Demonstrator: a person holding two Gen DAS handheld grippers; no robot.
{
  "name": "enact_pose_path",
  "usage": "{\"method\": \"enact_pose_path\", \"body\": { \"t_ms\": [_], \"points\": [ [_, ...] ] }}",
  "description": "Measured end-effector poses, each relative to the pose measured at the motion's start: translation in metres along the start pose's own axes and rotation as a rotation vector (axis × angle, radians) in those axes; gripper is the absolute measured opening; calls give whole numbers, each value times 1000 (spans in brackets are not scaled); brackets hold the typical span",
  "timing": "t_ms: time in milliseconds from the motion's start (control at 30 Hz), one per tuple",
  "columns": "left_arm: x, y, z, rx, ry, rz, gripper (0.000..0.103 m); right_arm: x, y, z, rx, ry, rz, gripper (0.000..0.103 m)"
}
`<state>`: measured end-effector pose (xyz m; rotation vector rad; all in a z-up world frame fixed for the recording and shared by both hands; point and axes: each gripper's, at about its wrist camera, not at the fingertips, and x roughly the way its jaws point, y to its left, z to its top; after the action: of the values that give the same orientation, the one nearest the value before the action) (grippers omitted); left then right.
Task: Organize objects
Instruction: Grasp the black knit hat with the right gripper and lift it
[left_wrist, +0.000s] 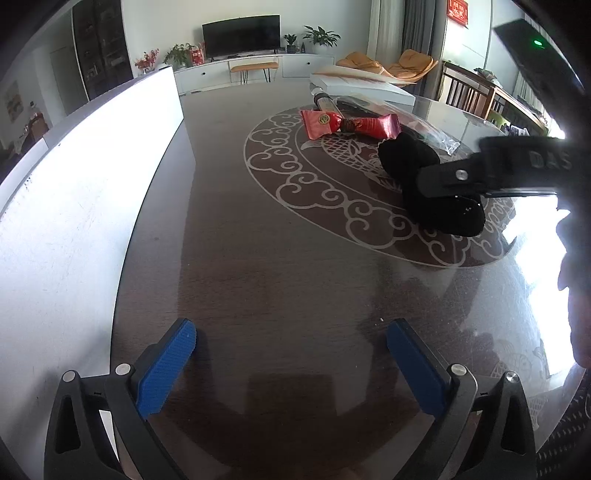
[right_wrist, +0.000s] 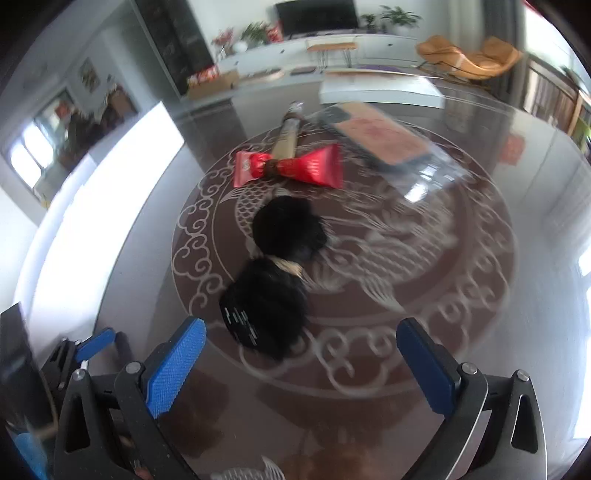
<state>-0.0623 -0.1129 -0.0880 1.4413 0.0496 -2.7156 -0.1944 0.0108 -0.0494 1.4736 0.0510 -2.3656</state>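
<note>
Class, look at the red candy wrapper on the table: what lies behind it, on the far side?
Behind the red candy wrapper a tan tube points away, its near end touching or hidden by the wrapper's twisted middle. Right of it lies a phone case in clear plastic. Beyond stands a white box.

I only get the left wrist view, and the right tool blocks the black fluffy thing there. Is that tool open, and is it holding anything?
Observer: The right tool is open, with nothing between its fingers.
Operator: What am I missing on the fluffy thing?
Observer: The black fluffy item has two lobes, with a tan band between them.
Operator: And what's in the clear bag behind it?
Observer: The clear bag holds a flat rectangular item with a pinkish-brown face.
</note>
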Motion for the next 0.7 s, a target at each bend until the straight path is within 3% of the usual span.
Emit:
{"method": "enact_pose_path", "body": {
  "t_ms": [200, 267, 300, 367, 700],
  "points": [
    [0, 0, -1, -3, -4, 0, 103, 31, -5, 16, 47, 11, -44, 102],
    [-1, 0, -1, -3, -4, 1, 103, 30, -10, 13, 47, -16, -68, 78],
    [-1, 0, -1, -4, -4, 1, 103, 26, -10, 11, 24, -32, -84, 56],
    [-1, 0, -1, -5, -5, 3, 103, 21, -14, 7, 5, -50, -128, 35],
    [-1, 0, -1, -5, -5, 4, 103, -34, -102, -57, 129, -140, -270, 35]
  ]
}}
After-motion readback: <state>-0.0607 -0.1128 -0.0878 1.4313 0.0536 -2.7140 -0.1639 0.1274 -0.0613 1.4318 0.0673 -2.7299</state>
